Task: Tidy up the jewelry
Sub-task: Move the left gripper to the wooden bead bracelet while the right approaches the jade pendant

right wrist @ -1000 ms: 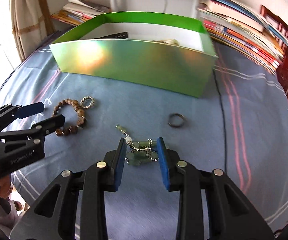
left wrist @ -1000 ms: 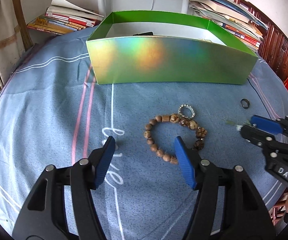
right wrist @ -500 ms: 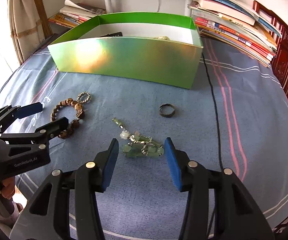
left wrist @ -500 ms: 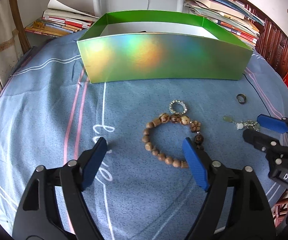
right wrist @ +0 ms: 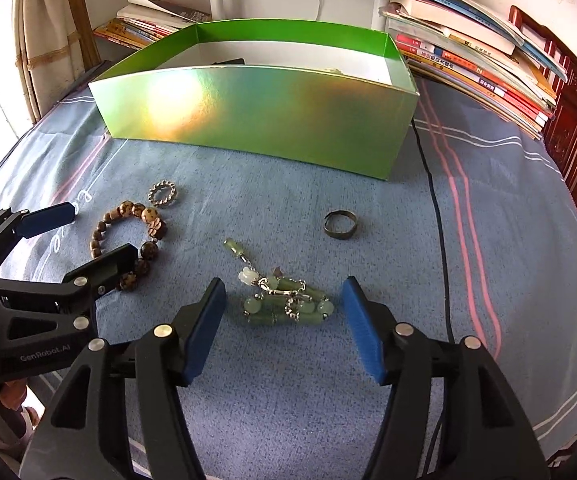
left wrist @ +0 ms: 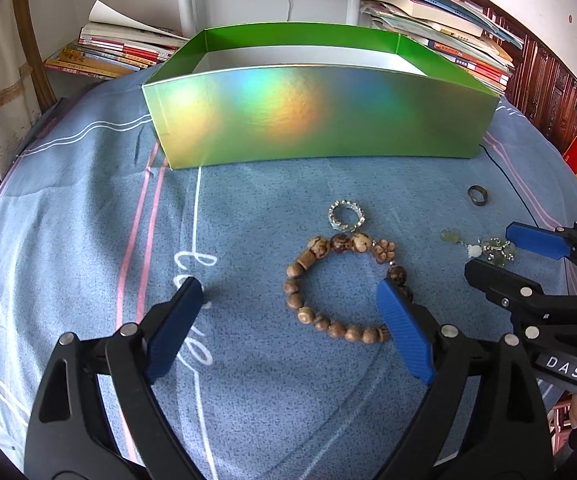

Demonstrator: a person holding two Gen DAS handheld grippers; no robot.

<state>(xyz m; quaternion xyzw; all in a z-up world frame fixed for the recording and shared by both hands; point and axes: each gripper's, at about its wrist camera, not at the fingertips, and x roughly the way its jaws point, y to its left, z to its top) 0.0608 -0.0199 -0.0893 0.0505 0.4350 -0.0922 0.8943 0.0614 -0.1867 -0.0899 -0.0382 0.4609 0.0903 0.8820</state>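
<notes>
A brown wooden bead bracelet point(left wrist: 340, 284) lies on the blue cloth, with a silver ring point(left wrist: 345, 216) just beyond it. My left gripper point(left wrist: 288, 312) is open wide, its right finger at the bracelet's right edge. A green jade bracelet point(right wrist: 284, 300) lies between the fingers of my right gripper point(right wrist: 284, 312), which is open and empty. A dark ring point(right wrist: 341, 223) lies further out. The shiny green box point(left wrist: 316, 108) stands open behind; its contents are mostly hidden. The bead bracelet point(right wrist: 128, 240) and left gripper point(right wrist: 72, 236) show at left in the right wrist view.
Stacks of books point(right wrist: 476, 52) sit behind and right of the box, more at the back left point(left wrist: 116, 52). A black cable point(right wrist: 436, 216) runs down the cloth right of the box. A wooden cabinet point(left wrist: 548, 92) stands at far right.
Both grippers opened wider and drew back a little. The right gripper let go of the jade bracelet, which now lies loose on the cloth.
</notes>
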